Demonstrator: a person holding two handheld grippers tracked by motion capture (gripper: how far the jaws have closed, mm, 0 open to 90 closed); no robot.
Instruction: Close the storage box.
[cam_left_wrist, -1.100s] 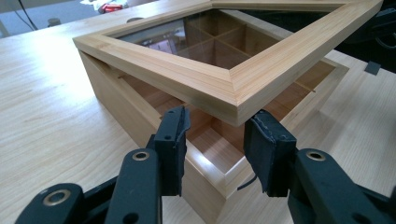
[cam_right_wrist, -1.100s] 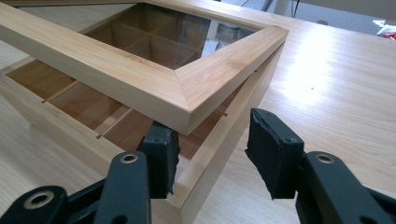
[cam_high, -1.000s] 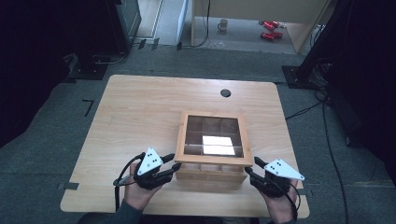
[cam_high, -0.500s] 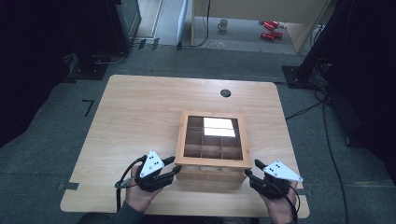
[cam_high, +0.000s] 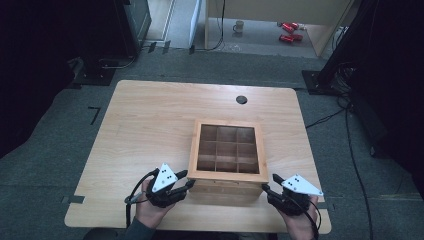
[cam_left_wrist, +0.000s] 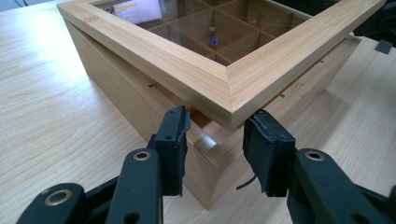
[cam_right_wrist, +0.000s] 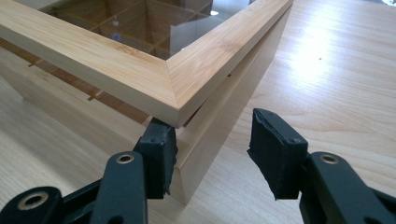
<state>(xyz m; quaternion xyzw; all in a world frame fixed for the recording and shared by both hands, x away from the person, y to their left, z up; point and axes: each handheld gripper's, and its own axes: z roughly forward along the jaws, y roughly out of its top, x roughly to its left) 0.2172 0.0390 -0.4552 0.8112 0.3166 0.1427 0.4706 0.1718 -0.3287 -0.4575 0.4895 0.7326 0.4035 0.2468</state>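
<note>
High view: a wooden compartment box (cam_high: 227, 155) sits on the table (cam_high: 150, 120), its glass-paned lid (cam_left_wrist: 205, 70) raised slightly off the base (a gap shows at the near corners). The left gripper (cam_left_wrist: 215, 137) and right gripper (cam_right_wrist: 212, 149) each stand partly open astride a near corner, one pad under the lid edge, clamping nothing.

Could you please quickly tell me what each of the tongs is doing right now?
Left tongs: open, jaws astride the raised lid corner, not gripping.
Right tongs: open, one jaw under the lid corner.
</note>
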